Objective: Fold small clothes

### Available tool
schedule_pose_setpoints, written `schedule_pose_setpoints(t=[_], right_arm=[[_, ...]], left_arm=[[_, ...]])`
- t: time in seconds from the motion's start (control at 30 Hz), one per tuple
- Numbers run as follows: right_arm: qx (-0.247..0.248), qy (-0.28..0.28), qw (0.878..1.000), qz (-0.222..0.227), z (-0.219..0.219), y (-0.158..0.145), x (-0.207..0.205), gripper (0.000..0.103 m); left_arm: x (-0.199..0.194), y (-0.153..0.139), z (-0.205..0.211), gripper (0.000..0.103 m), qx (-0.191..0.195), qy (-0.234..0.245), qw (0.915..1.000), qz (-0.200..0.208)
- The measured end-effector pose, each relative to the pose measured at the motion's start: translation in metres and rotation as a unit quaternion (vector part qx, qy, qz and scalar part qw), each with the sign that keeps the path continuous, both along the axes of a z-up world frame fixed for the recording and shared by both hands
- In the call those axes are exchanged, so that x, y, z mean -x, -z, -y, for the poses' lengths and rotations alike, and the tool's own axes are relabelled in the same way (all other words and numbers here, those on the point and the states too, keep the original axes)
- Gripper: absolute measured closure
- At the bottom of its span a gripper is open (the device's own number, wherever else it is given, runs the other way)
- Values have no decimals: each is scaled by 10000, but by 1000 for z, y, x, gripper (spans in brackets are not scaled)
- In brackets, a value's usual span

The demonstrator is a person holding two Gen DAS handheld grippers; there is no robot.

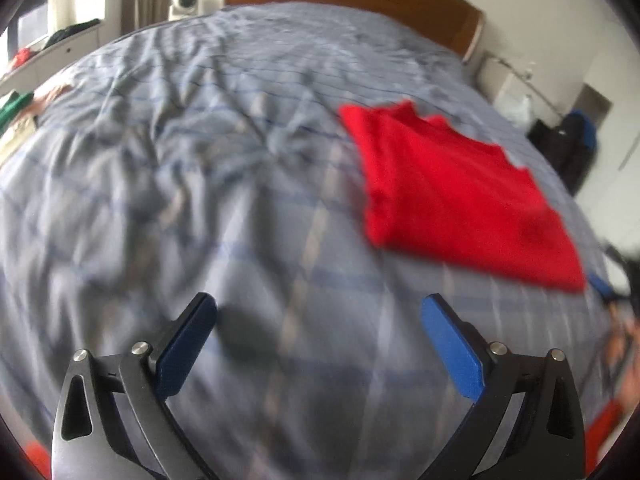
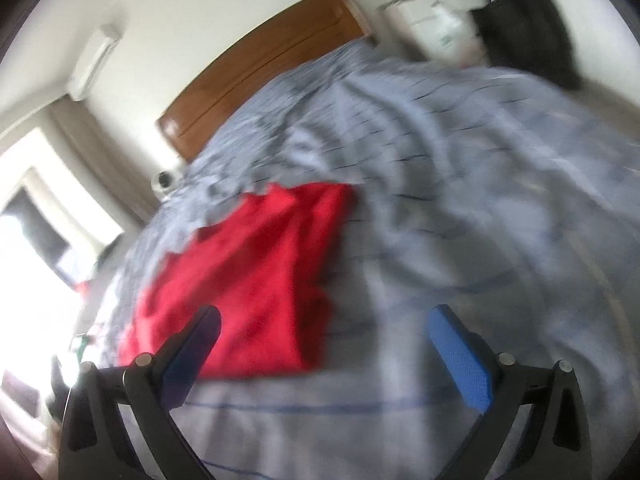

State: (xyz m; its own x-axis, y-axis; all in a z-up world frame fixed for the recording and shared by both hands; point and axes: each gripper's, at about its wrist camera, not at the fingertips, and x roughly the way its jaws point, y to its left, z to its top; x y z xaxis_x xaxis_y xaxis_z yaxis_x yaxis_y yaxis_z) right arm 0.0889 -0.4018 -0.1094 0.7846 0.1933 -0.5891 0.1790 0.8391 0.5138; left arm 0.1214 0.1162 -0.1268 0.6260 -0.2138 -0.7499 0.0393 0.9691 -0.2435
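Red knit fabric, a small garment already folded into a flat rectangle [image 1: 460, 196], is seen from the left wrist lying right of centre on the bed's grey-blue checked cover [image 1: 200, 160]; the left tool [image 1: 319, 306] is spread wide, empty, near and apart from it.

From the right wrist, the folded garment [image 2: 248, 280] is seen left of the wide, empty right tool [image 2: 325, 318]. This piece is judged done; another garment must be fetched next.
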Motion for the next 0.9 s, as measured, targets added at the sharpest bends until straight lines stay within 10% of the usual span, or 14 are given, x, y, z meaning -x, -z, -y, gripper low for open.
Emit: schedule_pose_setpoints(t=[0.27, 0.3, 0.33, 0.37, 0.67, 0.9], right_arm=[[-451, -571, 9916, -1066, 2, 32, -101, 32], [-343, -620, 9899, -1229, -3, 35, -109, 47], [-116, -650, 9878, -1408, -12, 34, -117, 86], [-76, -724, 9864, -1475, -19, 31, -122, 91], [332, -1518, 9845, -818, -163, -84, -172, 92], [942, -2203, 9652, -1052, -312, -51, -211, 84]], left_arm=[[11, 10, -1, 1, -468, 289, 9977, 388], [9, 10, -5, 1, -429, 234, 9979, 417], [6, 9, -10, 1, -389, 162, 9981, 451], [4, 8, -16, 1, -347, 55, 9982, 483], [-8, 0, -74, 1, 91, -858, 9939, 688], [-6, 7, -96, 1, 161, -1145, 9917, 568]])
